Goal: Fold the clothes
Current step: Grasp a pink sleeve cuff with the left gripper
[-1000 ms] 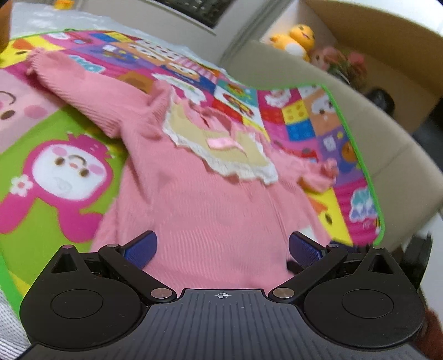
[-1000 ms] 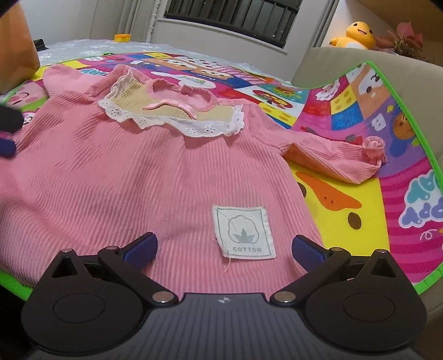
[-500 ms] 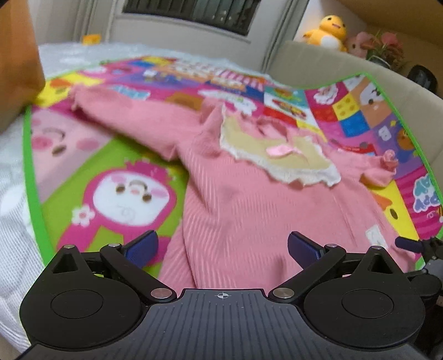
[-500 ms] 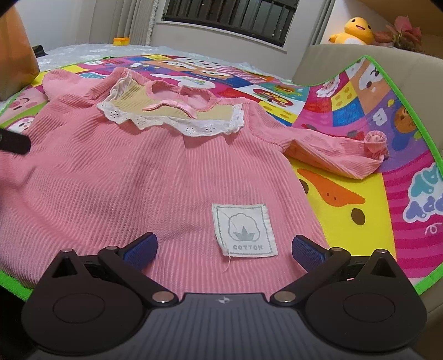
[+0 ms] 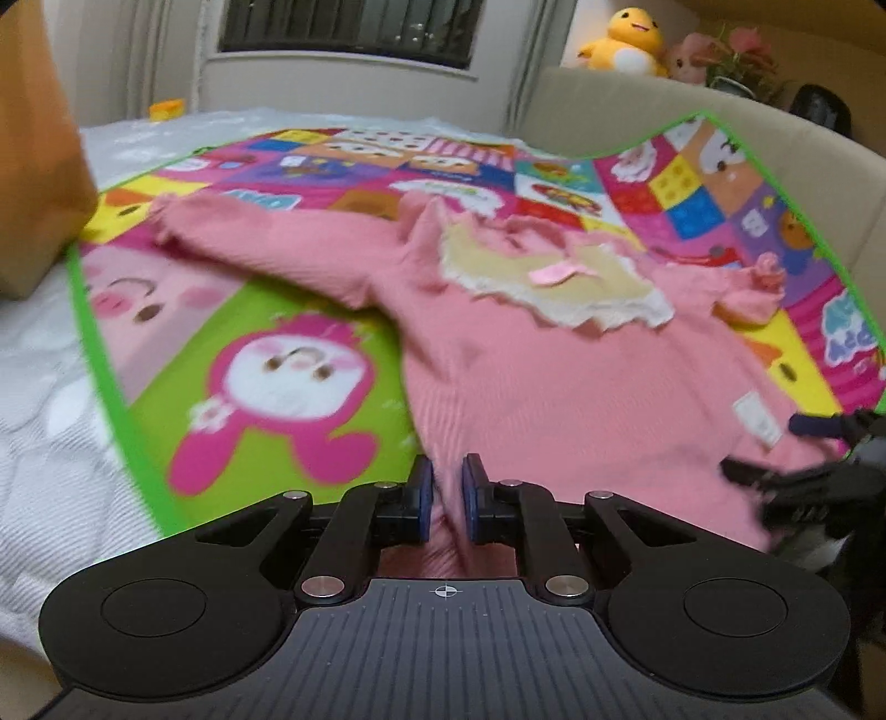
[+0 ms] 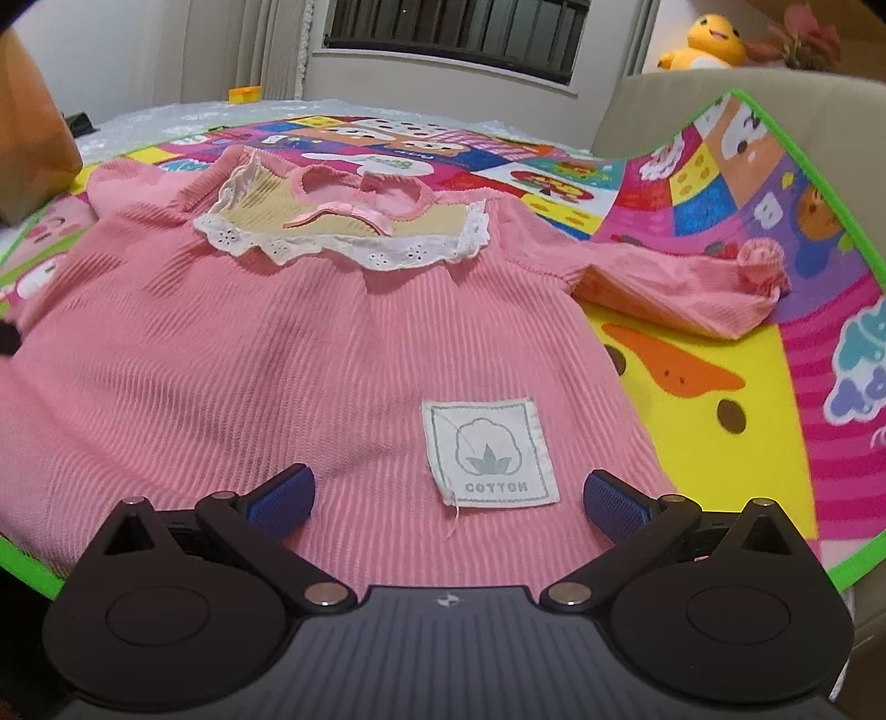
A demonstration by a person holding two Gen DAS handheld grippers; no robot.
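1. Left tool (image 5: 443, 493) – blue pads pinched nearly together w/ a fold of the pink top's hem bunched between them, so it's gripping fabric at the bottom left corner of the garment.
2. Right tool (image 6: 447, 501) – jaws spread wide, nothing in them. It sits low over the hem on the other side, blue pads (image 6: 279, 498) either side of the white "COTTON" patch (image 6: 487, 451). Can't tell if the pads touch the cloth.
3. From the left cam you can also spot the right tool at the far right edge, black arms over the hem near that same patch – blurry tho.
4. Pink ribbed top (image 6: 288, 354) lies front up, spread flat on a bright cartoon play mat (image 6: 736, 421). Neckline points away from both tools.
5. Collar area: beige panel w/ white lace trim (image 6: 343, 243) and a small pink bow (image 6: 338, 213) in the middle.
6. Sleeves – right-side one (image 6: 681, 282) lies out sideways w/ a rosette-looking cuff; the other (image 5: 266, 243) stretches out to the left over the mat.
7. Mat has a green border and its far right part climbs up a beige sofa back (image 5: 626, 105). Under the mat's left side: white textured cover (image 5: 50, 399).
8. Bkgd: yellow duck plush (image 5: 628, 39) on the ledge, barred window (image 6: 448, 41), brown box (image 5: 39, 144) at left edge.
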